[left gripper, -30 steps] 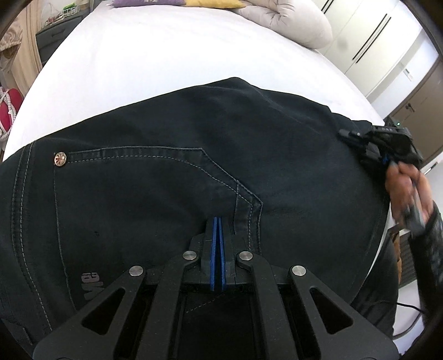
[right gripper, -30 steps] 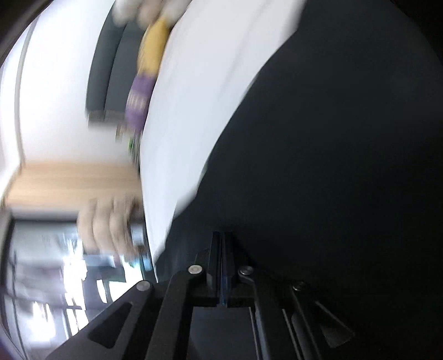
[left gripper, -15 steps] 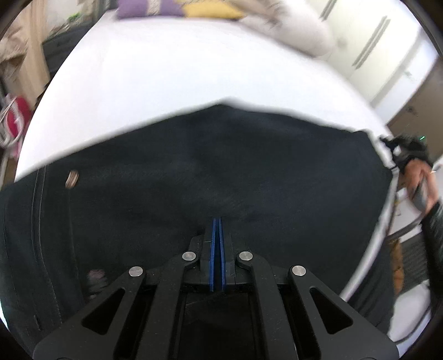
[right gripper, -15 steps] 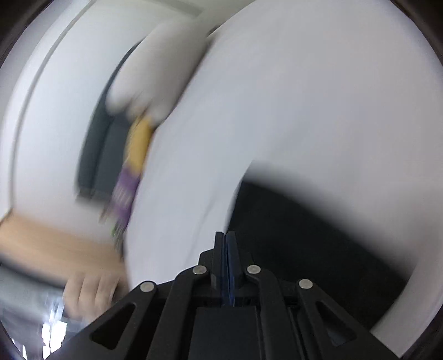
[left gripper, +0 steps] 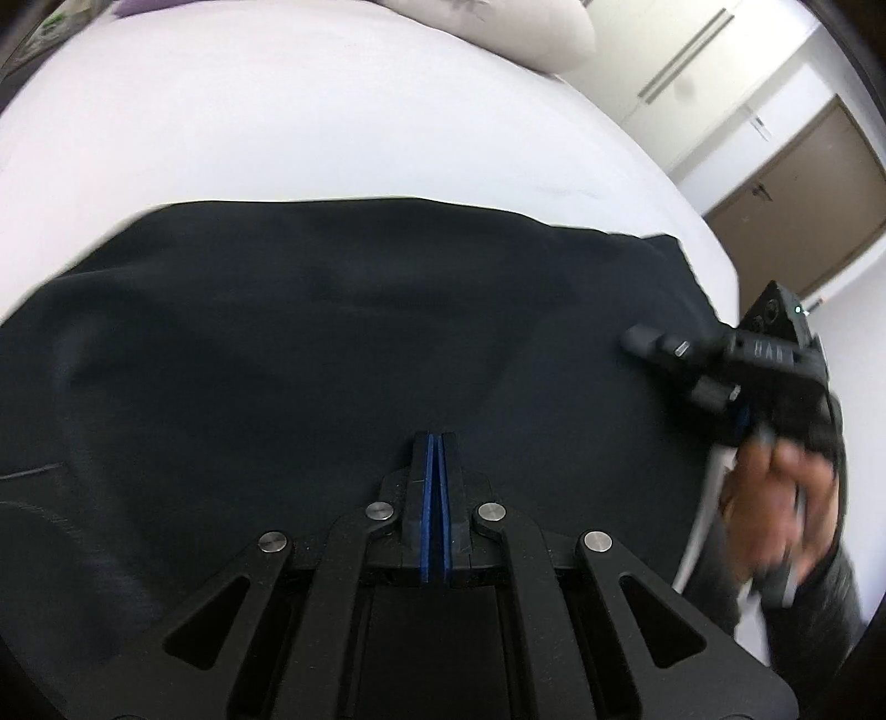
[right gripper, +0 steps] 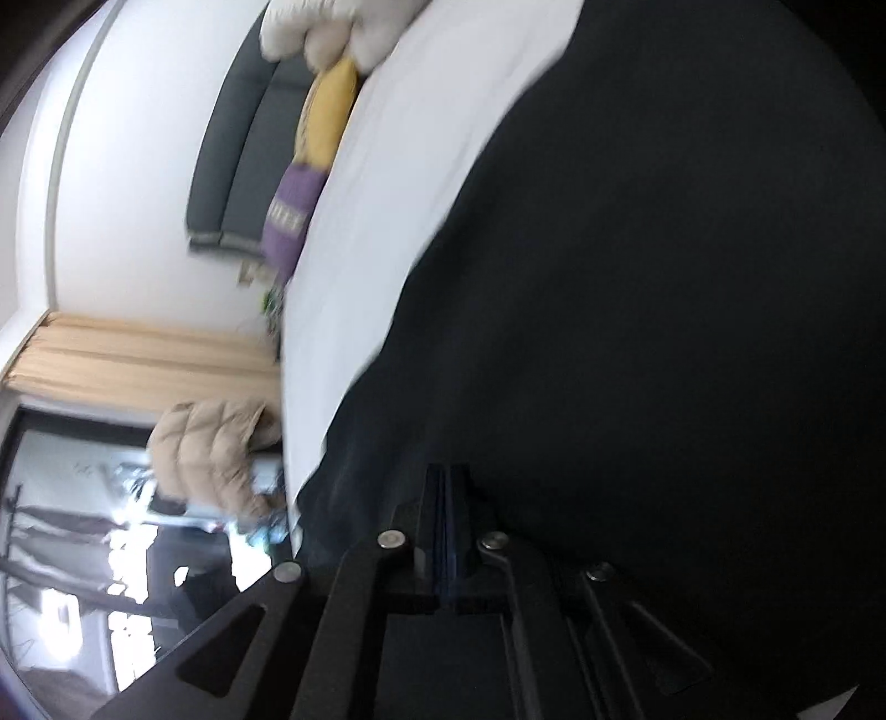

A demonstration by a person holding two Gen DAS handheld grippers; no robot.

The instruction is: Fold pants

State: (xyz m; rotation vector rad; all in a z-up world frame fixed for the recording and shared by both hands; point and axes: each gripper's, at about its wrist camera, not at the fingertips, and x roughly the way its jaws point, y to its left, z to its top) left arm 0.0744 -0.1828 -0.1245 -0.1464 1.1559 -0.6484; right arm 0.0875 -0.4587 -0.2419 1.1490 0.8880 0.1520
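The dark navy pants (left gripper: 332, 343) lie spread across the white bed (left gripper: 277, 111). My left gripper (left gripper: 434, 443) is shut, its blue pads pressed together over the near edge of the fabric; whether cloth is pinched between them is hidden. My right gripper shows in the left wrist view (left gripper: 637, 338), its tip resting on the right edge of the pants, held by a hand (left gripper: 775, 493). In the right wrist view my right gripper (right gripper: 448, 476) is shut over the pants (right gripper: 664, 332), which fill most of that view.
Pale pillows (left gripper: 498, 27) lie at the head of the bed, with yellow (right gripper: 326, 116) and purple (right gripper: 290, 216) cushions. A beige puffer jacket (right gripper: 216, 454) hangs beyond the bed edge. White wardrobes and a brown door (left gripper: 803, 210) stand to the right.
The pocket and rivet side of the pants is out of sight; plain dark fabric now faces me. Both grippers stayed shut. The right gripper swung over the bed and back to the pants edge.
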